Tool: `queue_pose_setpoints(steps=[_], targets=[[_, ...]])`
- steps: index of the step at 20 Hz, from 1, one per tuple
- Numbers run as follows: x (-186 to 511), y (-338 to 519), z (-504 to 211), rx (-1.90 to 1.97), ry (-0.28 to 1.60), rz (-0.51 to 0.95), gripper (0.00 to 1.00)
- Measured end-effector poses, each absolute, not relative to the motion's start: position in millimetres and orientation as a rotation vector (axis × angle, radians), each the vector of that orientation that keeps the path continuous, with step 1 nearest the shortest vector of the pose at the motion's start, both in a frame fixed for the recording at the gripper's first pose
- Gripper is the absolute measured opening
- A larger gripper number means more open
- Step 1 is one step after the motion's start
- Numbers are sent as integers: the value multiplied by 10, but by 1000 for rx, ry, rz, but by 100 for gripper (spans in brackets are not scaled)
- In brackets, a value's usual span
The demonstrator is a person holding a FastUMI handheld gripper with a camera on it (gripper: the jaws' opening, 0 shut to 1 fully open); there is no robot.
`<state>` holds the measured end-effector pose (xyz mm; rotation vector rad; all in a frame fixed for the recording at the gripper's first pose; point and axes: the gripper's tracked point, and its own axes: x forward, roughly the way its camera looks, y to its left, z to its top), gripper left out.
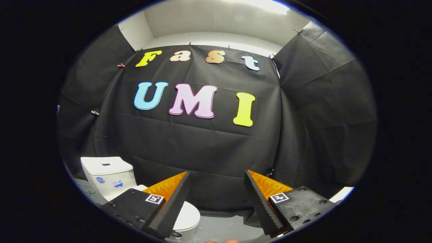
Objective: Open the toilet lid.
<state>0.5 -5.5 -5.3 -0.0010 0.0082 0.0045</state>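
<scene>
Nothing of the task is done yet, as far as I can judge. I hold my hand-held gripper (216,202) high, and its two fingers stand wide apart with nothing between them; past the gap I see the black cloth wall (209,148) of the booth. The toilet (111,179) is low and to the left, partly hidden behind my left finger (168,206). Its white tank (106,172) stands against the cloth, and the toilet lid (187,216) shows beside the left finger as a white rounded shape lying flat, so it looks closed to me. The fingers do not touch it.

What is left is everything: I think I must bring the fingers down and to the left, reach the front edge of the lid, and lift it toward the tank. The grey floor (222,229) shows between the fingers, below.
</scene>
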Motion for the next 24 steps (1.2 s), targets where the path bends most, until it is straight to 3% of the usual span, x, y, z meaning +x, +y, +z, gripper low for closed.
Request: queue_pose_setpoints(steps=[15, 19, 24], targets=[[163, 80, -435, 164, 137, 16, 98], [251, 101, -952, 359, 292, -56, 99], [168, 92, -2032, 739, 554, -269, 99]])
